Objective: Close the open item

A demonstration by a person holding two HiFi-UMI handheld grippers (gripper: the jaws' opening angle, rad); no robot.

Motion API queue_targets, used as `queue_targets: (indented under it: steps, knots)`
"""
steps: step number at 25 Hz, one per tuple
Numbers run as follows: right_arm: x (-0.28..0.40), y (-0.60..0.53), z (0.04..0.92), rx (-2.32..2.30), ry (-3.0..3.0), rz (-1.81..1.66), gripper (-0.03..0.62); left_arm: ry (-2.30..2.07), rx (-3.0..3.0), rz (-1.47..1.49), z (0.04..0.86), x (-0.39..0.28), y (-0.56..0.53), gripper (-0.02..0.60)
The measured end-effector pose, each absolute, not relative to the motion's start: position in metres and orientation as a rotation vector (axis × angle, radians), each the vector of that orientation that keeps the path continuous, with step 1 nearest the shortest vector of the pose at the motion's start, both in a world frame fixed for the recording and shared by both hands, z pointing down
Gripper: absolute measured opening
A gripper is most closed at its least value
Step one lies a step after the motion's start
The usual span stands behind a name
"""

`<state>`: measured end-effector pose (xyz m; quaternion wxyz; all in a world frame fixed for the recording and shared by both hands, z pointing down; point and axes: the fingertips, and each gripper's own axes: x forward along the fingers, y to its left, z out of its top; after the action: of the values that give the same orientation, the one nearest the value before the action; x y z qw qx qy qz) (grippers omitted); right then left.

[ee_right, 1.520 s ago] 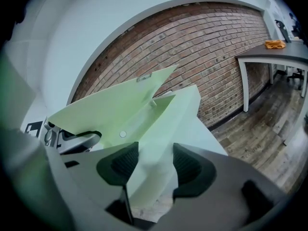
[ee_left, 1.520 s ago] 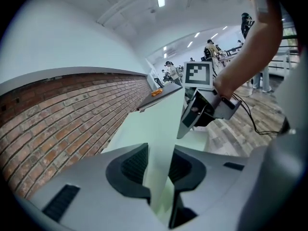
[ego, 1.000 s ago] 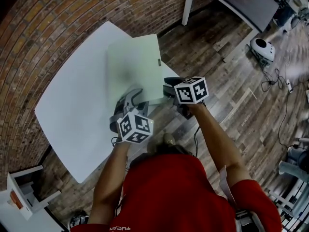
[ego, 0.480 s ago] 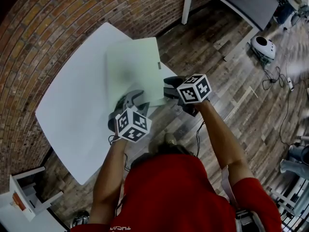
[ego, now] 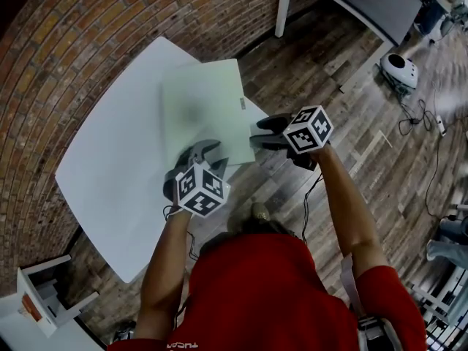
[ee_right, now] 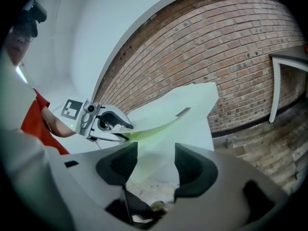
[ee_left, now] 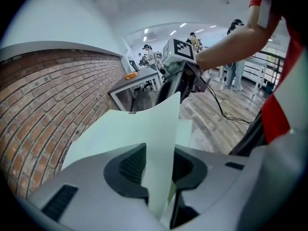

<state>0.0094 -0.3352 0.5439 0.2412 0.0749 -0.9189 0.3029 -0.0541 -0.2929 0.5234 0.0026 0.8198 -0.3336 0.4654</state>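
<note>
A pale green folder lies on the white table, with its near cover lifted. My left gripper is at the folder's near edge. In the left gripper view the thin green cover stands on edge between the pads, and my left gripper is shut on it. My right gripper is at the folder's near right corner. In the right gripper view my right gripper stands open. The folder lies in front of the jaws, and the pads do not touch it.
A brick wall runs behind the table. To the right is wooden floor with a dark table, a round white device and cables. A white stand is at the lower left.
My right gripper has drifted to the right, away from the folder's corner. My left gripper has stayed at the near edge with the cover in it.
</note>
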Motion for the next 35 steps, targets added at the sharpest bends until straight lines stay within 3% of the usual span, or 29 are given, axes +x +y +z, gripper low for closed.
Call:
queue_targets:
  steps: [6,13,30,35]
  knots:
    - [0.026,-0.391,0.515,0.545,-2.560,0.862,0.236,-1.029,2.583,1.491,0.523,-0.053,-0.292,0.115]
    - [-0.005,-0.432,0.530,0.797,-2.440,0.827,0.236,-1.012,2.598,1.503,0.523,-0.049,-0.290,0.115]
    - [-0.010,-0.429,0.546,0.809,-2.347,0.855,0.236,-0.931,2.700,1.517,0.519,-0.054,-0.280,0.135]
    - [-0.010,-0.427,0.547,0.816,-2.352,0.841,0.236,-0.923,2.726,1.447,0.517,-0.053,-0.271,0.199]
